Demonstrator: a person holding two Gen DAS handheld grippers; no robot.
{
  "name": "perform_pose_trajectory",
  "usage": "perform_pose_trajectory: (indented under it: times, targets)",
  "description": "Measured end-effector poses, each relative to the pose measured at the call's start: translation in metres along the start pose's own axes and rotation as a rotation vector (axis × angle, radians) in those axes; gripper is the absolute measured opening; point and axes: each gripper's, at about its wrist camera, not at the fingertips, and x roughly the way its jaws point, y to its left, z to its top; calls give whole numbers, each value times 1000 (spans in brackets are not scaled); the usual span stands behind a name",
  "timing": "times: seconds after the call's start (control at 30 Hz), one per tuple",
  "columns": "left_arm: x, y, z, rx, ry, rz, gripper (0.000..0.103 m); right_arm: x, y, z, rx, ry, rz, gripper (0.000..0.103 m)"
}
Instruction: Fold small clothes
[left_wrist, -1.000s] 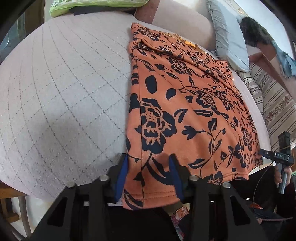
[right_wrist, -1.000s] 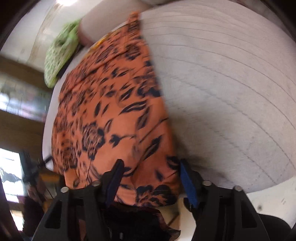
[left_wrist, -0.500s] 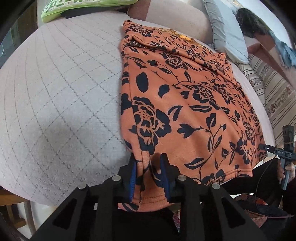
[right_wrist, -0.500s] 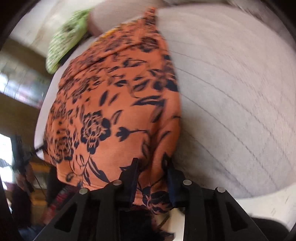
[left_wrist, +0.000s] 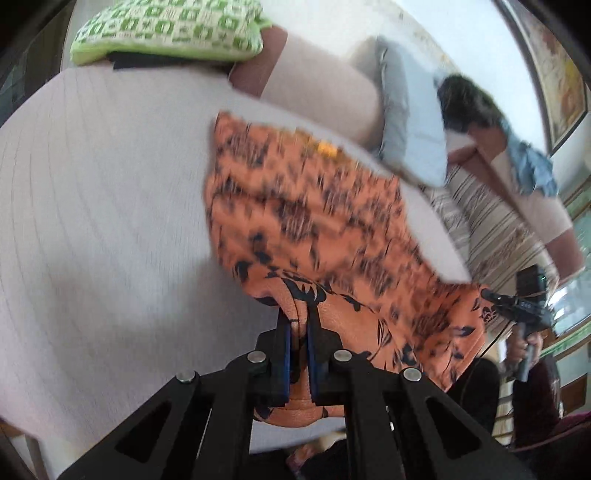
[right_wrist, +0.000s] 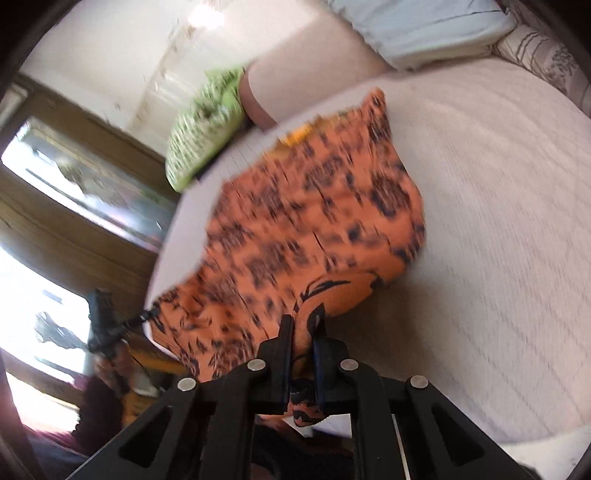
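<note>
An orange garment with a black flower print (left_wrist: 310, 221) lies on a pale quilted bed cover (left_wrist: 92, 206). My left gripper (left_wrist: 298, 314) is shut on the garment's near left corner and holds it lifted off the bed. My right gripper (right_wrist: 303, 325) is shut on the near right corner of the same garment (right_wrist: 314, 221), also lifted. The near hem hangs between the two grippers and the far end still rests on the bed. Both views are blurred by motion.
A green-and-white patterned pillow (left_wrist: 166, 33) lies at the far left of the bed, a pale blue pillow (left_wrist: 410, 147) and a striped cushion (left_wrist: 491, 229) at the far right. A person (left_wrist: 491, 122) sits behind. The bed edge is just below the grippers.
Both grippers went from open around the near hem to shut on its corners. They have since lifted the corners and moved them forward over the garment.
</note>
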Motion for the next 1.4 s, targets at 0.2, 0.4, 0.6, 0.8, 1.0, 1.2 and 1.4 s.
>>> perform_pose_trajectory:
  times: [0.2,0.4,0.6,0.8,1.0,1.2,1.4]
  targets:
    - [30,5,95,-20,-22,-18,7,-2,-16,88,128,-162,130,7]
    - [90,19,153,-68,31,11,7,34,-45,184,180,-175,9,7]
    - [85,27,133,-60,17,17,7,60,-28,157,35,14,-74,18]
    - [57,30,108,-88,-1,30,7,17,-3,92,-48,-95,5,71]
    - [27,5,84,-54,-32,22,7,-6,33,39,-116,-13,-37,73]
    - [13,-2,69,-65,-44,14,7,20,75,-9,-175,-23,-222,73]
    - [8,3,60,-78,-46,2,7,79,85,-39,-283,-38,-630,64]
